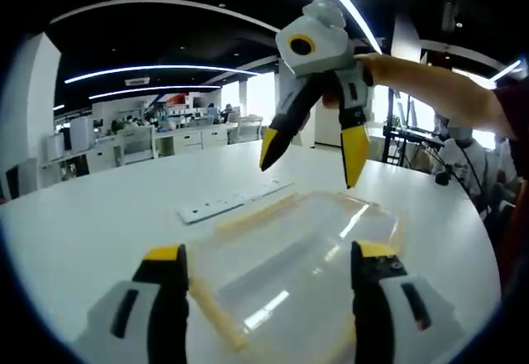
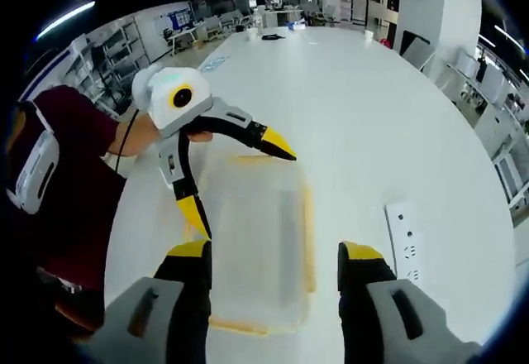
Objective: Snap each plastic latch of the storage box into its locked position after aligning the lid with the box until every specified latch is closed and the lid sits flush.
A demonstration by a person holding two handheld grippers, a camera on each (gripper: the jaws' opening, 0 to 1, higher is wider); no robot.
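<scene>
Two yellow-tipped jaws of the left hand-held gripper rise spread wide at the bottom of the left gripper view, holding nothing, with the near end of the storage box showing between them. The box is clear plastic with a see-through lid and pale yellow latches along its edges; it lies flat on the white bench. Whether the latches are snapped down cannot be told from here. Just beyond the box's far left corner a white power strip lies on the bench. Above the far end of the box hangs the right hand-held gripper, jaws parted and pointing down, clear of the lid, held by a person's hand. Farther back are desks and long ceiling lights.

In the right gripper view, the right hand-held gripper likewise stands with jaws apart and empty, the storage box lying lengthwise ahead of them. The power strip sits on the bench to the right of the box. Over the box's far left part the left hand-held gripper reaches in, jaws splayed, one tip over the lid's far edge and the other near its left side. Behind it stands the person in a dark red sleeve.
</scene>
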